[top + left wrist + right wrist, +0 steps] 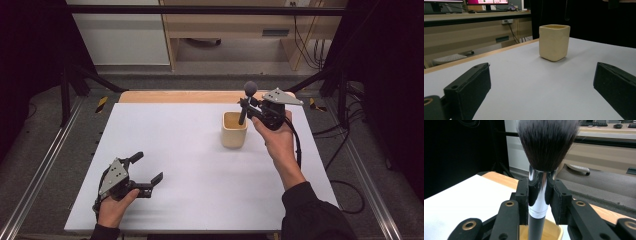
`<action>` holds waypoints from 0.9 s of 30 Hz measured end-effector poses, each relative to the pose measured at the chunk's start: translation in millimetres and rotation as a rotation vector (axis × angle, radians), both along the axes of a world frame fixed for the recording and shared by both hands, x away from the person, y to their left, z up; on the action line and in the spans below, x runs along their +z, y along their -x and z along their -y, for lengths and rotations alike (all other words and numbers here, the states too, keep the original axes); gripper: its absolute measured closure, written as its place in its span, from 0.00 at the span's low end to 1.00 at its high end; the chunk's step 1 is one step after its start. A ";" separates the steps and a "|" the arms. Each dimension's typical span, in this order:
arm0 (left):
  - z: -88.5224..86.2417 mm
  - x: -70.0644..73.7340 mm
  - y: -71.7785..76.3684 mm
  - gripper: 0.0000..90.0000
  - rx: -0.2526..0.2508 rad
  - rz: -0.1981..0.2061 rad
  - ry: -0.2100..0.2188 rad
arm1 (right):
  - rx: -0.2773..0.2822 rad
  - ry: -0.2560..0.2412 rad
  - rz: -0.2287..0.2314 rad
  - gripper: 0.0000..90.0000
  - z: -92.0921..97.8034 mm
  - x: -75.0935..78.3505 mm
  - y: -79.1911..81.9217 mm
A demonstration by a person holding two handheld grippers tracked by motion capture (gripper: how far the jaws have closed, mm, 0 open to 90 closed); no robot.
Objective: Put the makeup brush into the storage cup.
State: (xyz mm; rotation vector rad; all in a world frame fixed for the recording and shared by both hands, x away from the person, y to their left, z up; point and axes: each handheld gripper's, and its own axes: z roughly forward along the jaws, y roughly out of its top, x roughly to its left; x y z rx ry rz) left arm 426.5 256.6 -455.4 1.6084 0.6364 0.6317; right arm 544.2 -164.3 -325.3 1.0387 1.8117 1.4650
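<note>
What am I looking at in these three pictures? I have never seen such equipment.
A person sits at a white table and holds a hand tool with two black jaws in each hand. One picture looks down from above; the other two come from small cameras on the tools. The left gripper rests open near the table's front. The right gripper is clamped on a makeup brush, bristles up, its handle pointing down into a cream cup, the one object standing on the table.
</note>
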 end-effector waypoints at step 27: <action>0.3 -0.5 -0.3 0.01 -0.004 -0.001 0.000 | -0.009 0.005 -0.006 0.78 -4.5 -7.4 -5.7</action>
